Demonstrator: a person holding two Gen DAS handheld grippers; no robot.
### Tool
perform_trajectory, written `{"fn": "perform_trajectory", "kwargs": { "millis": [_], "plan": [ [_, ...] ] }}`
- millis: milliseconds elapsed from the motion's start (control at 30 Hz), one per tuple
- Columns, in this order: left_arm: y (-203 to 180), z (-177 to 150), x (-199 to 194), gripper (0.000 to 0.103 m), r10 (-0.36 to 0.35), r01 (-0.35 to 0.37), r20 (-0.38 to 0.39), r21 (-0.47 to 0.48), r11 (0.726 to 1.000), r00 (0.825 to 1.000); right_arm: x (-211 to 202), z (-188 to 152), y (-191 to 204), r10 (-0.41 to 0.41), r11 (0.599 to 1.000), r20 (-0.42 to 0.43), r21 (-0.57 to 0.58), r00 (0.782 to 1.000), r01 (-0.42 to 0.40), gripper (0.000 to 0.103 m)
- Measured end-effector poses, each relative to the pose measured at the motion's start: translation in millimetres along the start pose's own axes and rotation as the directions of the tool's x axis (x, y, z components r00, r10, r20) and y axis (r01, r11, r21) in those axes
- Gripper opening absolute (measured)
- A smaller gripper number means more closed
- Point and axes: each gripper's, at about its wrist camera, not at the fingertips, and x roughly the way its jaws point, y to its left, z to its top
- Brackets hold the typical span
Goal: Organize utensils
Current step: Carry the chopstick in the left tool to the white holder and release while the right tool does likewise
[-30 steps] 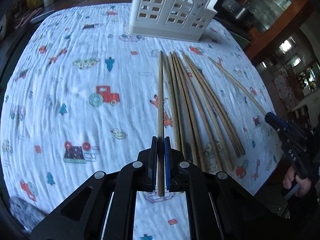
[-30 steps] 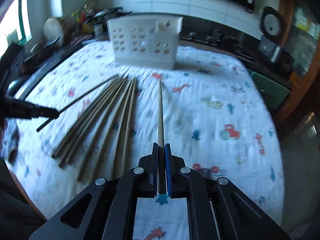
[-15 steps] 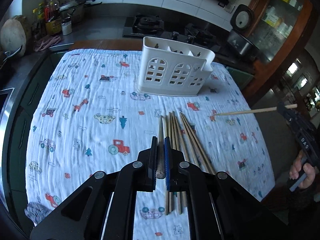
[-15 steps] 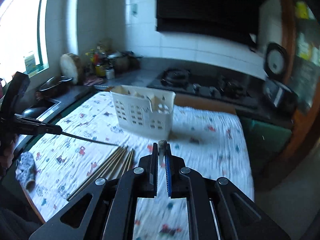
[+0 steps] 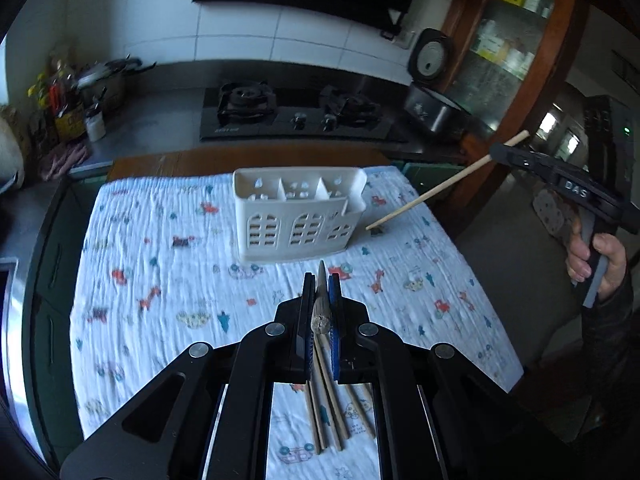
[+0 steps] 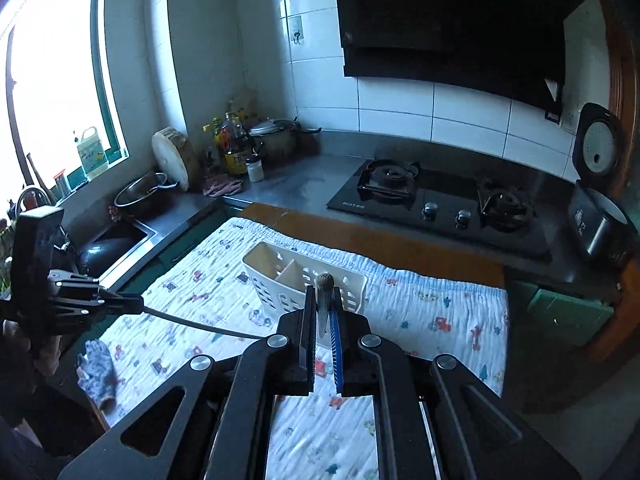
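A white three-slot utensil caddy (image 5: pixel 298 216) (image 6: pixel 276 276) stands on the patterned cloth (image 5: pixel 160 280). My left gripper (image 5: pixel 321 280) is shut on a wooden chopstick (image 5: pixel 321 312) seen nearly end-on, raised above the cloth in front of the caddy. Several more chopsticks (image 5: pixel 328 412) lie on the cloth below it. My right gripper (image 6: pixel 324 292) is shut on another chopstick (image 6: pixel 323 282), high over the caddy's near side. In the left wrist view the right gripper (image 5: pixel 500 154) holds its chopstick (image 5: pixel 444 186) slanting down toward the caddy's right end. The left gripper (image 6: pixel 136 304) shows at the left of the right wrist view.
A gas stove (image 6: pixel 436 200) and counter run behind the table. A rice cooker (image 5: pixel 432 108) stands at the right, pots and bottles (image 6: pixel 256 144) at the left beside a sink (image 6: pixel 116 236). A grey glove (image 6: pixel 98 368) lies on the cloth's left edge.
Both grippers have risen well above the cloth, each carrying its chopstick away from the row. The held chopsticks, first seen lengthwise, now appear end-on.
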Motion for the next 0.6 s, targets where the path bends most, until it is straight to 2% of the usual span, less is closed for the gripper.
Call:
{"fn": "perform_trajectory", "kwargs": {
  "millis": [100, 167, 233, 333, 433, 467, 533, 600],
  "plan": [
    [3.2, 30.9, -23.4, 0.005, -0.059, 0.055, 0.039, 0.105, 0.993, 0.997, 2.2, 16.9, 7.4, -0.054, 0.998, -0.014, 0.02, 0.998, 0.054, 0.007],
    [5.0, 51.7, -35.8, 0.005, -0.064, 0.053, 0.06, 0.17, 0.984, 0.996, 3.9, 26.8, 10.5, -0.099, 0.994, -0.013, 0.039, 0.995, 0.1, 0.007],
    [7.0, 70.3, -41.7, 0.005, -0.06, 0.042, 0.081, 0.209, 0.977, 0.995, 4.8, 33.4, 12.0, -0.11, 0.992, -0.005, 0.061, 0.994, 0.11, 0.007],
    [7.1, 91.0, -37.1, 0.005, -0.051, 0.03, 0.089, 0.23, 0.973, 0.995, 11.8, 41.5, 9.2, -0.126, 0.99, 0.003, 0.06, 0.992, 0.126, 0.007],
    [7.5, 99.6, -21.6, 0.005, -0.006, -0.012, 0.089, 0.199, 0.98, 0.996, 26.4, 45.8, 3.9, -0.125, 0.991, -0.006, 0.037, 0.992, 0.125, 0.007],
    [7.6, 100.5, -13.2, 0.005, 0.038, -0.053, 0.086, 0.177, 0.983, 0.996, 30.4, 46.6, 2.6, -0.11, 0.994, -0.006, 0.024, 0.994, 0.11, 0.007],
    [9.1, 102.4, 4.3, 0.005, 0.033, -0.039, 0.052, 0.129, 0.991, 0.998, 41.9, 46.1, -2.1, -0.117, 0.993, -0.008, -0.007, 0.993, 0.117, 0.007],
    [10.3, 104.7, 23.0, 0.005, 0.065, -0.066, 0.014, 0.106, 0.992, 0.998, 51.2, 43.2, -9.4, -0.082, 0.997, -0.021, 0.003, 0.996, 0.082, 0.007]
  ]
}}
